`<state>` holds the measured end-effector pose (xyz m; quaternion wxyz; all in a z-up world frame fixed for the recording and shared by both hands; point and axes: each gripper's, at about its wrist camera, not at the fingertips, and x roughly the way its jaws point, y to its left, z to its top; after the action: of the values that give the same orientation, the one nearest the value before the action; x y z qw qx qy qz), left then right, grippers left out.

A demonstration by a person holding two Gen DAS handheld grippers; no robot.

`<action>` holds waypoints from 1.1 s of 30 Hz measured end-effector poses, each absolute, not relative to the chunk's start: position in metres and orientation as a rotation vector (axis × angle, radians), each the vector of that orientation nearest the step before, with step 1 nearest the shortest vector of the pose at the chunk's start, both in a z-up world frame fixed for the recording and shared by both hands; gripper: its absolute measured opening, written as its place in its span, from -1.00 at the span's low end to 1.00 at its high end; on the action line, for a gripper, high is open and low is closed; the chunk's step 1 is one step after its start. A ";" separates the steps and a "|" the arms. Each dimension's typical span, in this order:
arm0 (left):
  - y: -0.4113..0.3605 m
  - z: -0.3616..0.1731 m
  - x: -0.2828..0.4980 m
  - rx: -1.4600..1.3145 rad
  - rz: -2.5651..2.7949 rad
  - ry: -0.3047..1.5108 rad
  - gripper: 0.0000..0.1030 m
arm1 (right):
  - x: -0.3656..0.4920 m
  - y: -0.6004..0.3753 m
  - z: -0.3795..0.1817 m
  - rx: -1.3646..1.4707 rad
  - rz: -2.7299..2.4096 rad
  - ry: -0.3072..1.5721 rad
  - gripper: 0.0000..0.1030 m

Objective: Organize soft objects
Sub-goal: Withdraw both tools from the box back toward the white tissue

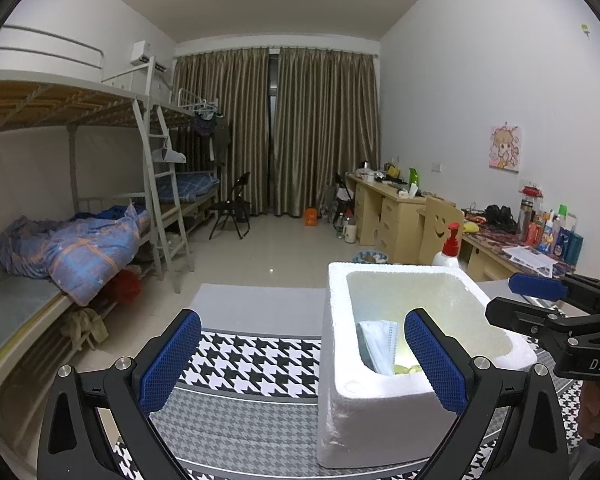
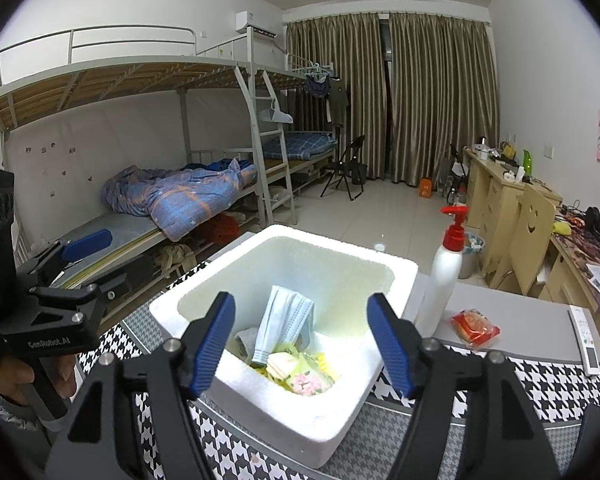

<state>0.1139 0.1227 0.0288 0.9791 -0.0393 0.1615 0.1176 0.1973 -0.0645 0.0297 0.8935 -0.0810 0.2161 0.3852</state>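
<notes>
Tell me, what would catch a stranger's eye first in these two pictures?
Probably the white foam box on the houndstooth cloth, holding a pale blue face mask propped over yellowish soft items. The right gripper is open just above it; the left gripper is open at the box's left side. Right of the box stand a red-pump white bottle and a red packet.

foam box (image 2: 284, 412): white, grainy, matt | face mask (image 2: 284, 322): pale blue pleated cloth | tablecloth (image 1: 256, 364): woven houndstooth fabric, matt | pump bottle (image 2: 440, 280): smooth white plastic, glossy red pump | snack packet (image 2: 475, 329): shiny red wrapper | right gripper (image 2: 302, 344): matt black frame, ribbed blue pads | floor (image 1: 268, 256): glossy tile
</notes>
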 end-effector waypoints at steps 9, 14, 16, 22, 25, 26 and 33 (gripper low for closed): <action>0.115 0.030 0.108 -0.061 0.253 0.317 0.98 | 0.189 -0.075 0.033 -0.147 0.799 0.407 0.91; 0.108 0.032 0.108 -0.064 0.252 0.311 0.98 | 0.185 -0.079 0.035 -0.154 0.793 0.388 0.98; 0.107 0.033 0.108 -0.067 0.248 0.311 0.98 | 0.184 -0.080 0.035 -0.148 0.794 0.391 0.98; 0.102 0.035 0.106 -0.064 0.243 0.312 0.98 | 0.182 -0.088 0.036 -0.133 0.788 0.385 0.98; 0.098 0.035 0.105 -0.058 0.236 0.312 0.98 | 0.179 -0.090 0.036 -0.133 0.786 0.382 0.98; 0.097 0.035 0.105 -0.058 0.234 0.312 0.98 | 0.179 -0.091 0.036 -0.130 0.788 0.382 0.98; 0.090 0.035 0.102 -0.046 0.212 0.306 0.98 | 0.175 -0.101 0.036 -0.120 0.781 0.373 0.98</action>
<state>0.1019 0.0899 0.0346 0.9825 -0.0229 0.1522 0.1053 0.1749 -0.1010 0.0359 0.9061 -0.0580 0.1805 0.3783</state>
